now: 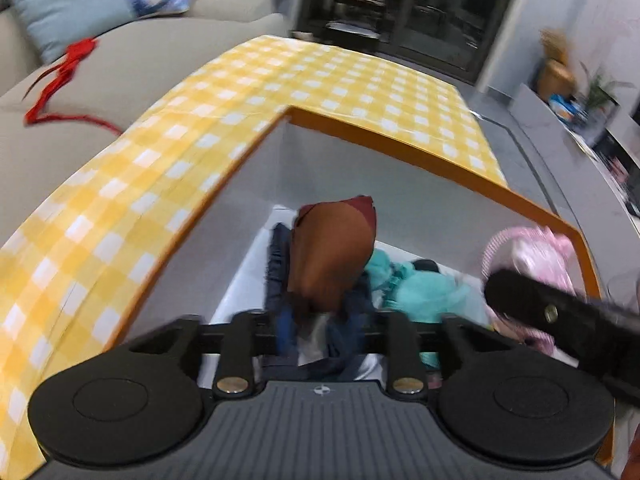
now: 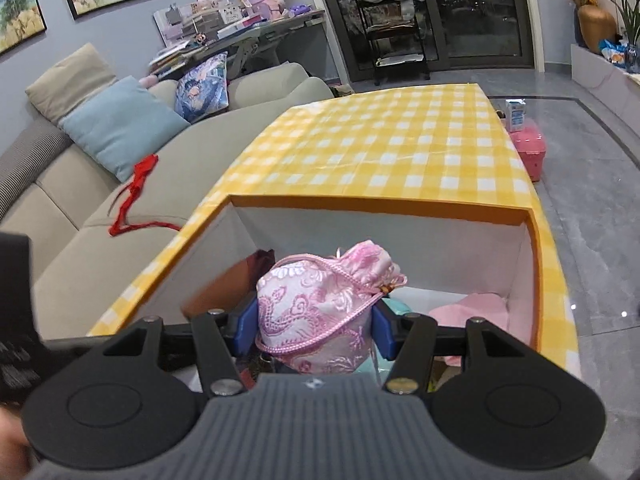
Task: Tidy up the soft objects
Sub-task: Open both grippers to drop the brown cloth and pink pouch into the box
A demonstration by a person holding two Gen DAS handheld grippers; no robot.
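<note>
An open orange-rimmed box (image 1: 400, 148) with white walls stands on the yellow checked table; it also shows in the right wrist view (image 2: 380, 206). My left gripper (image 1: 326, 332) is shut on a brown cloth pouch (image 1: 332, 256) and holds it over the box. Below it lie a dark blue cloth (image 1: 276, 272) and a teal cloth (image 1: 420, 288). My right gripper (image 2: 314, 332) is shut on a pink brocade drawstring pouch (image 2: 320, 304), held above the box; that pouch shows at the right of the left wrist view (image 1: 536, 256). A pink cloth (image 2: 468, 310) lies in the box's right corner.
The yellow checked tablecloth (image 2: 400, 148) covers the table behind the box. A beige sofa (image 2: 100, 208) with a light blue cushion (image 2: 120, 128) and a red ribbon (image 2: 134, 196) stands at the left. A pink container (image 2: 530, 152) and a carton (image 2: 516, 114) sit on the floor, right.
</note>
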